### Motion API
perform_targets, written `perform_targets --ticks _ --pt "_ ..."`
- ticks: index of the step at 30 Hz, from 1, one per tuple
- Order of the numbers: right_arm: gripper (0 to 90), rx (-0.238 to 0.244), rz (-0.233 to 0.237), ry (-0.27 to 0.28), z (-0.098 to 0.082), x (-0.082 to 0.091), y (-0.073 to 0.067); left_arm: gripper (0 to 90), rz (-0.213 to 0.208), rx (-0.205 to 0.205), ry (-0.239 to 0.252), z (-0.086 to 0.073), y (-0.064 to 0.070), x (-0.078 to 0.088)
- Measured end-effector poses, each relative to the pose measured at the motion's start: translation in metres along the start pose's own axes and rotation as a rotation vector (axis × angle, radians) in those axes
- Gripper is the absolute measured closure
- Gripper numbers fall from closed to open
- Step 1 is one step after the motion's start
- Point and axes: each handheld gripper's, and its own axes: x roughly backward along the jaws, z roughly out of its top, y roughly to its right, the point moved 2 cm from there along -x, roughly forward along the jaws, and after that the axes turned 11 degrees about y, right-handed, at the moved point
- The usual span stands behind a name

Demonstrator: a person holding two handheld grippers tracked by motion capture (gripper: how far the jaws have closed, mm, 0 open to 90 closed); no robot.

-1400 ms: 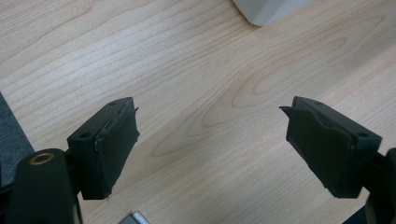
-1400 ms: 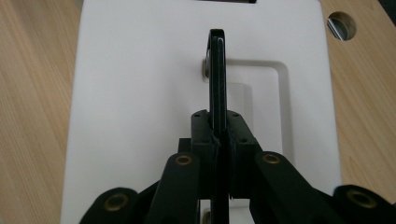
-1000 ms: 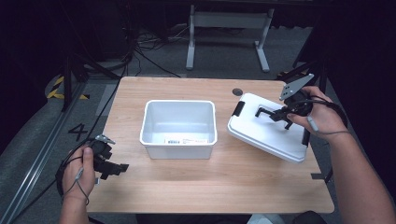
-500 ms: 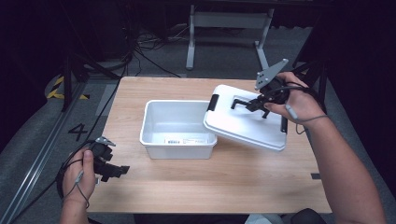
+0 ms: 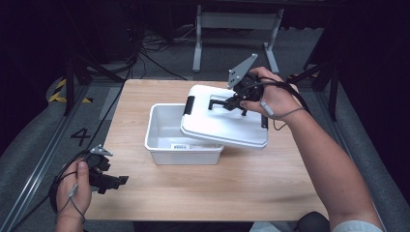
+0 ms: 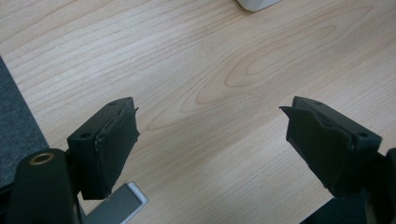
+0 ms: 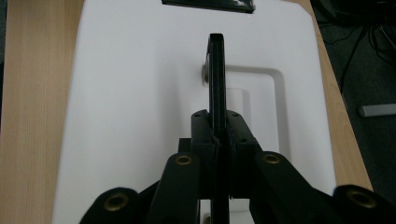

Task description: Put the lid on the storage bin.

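One lid (image 5: 225, 123) hangs tilted over the white box (image 5: 167, 137), its black handle (image 7: 216, 74) clamped in the right gripper (image 5: 232, 102). To seat it well, I think it must be levelled and its corners matched with the rim. Left gripper (image 5: 113, 181) rests apart near the tabletop (image 5: 217, 188) edge, holding nothing.

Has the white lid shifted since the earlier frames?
Yes. The lid, held by the right gripper, has moved left from the bare table onto the white bin, now partly covering it.
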Motion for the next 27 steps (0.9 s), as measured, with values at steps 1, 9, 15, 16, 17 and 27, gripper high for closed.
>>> perform_targets --ticks 1,9,15,16,17,27 --pt "84.9 -0.001 0.009 -0.002 0.003 -0.002 0.0 17.0 0.0 0.0 -0.001 0.0 0.0 0.0" --pt "84.9 0.013 0.031 0.003 0.017 -0.02 0.001 16.9 -0.003 -0.009 0.003 0.001 0.0 0.001" --pt "84.9 0.03 0.053 0.005 0.026 -0.036 0.0 16.9 -0.008 -0.008 0.005 0.001 -0.001 0.003" --pt "84.9 0.038 0.053 0.0 0.028 -0.039 0.001 16.9 -0.005 -0.005 0.008 0.001 -0.002 0.003" --pt "84.9 0.043 0.047 0.0 0.029 -0.041 0.001 16.9 -0.005 0.0 0.009 0.001 -0.002 0.003" --pt "84.9 0.075 0.068 0.022 0.048 -0.061 -0.007 16.9 -0.025 -0.01 0.001 0.004 -0.002 0.001"
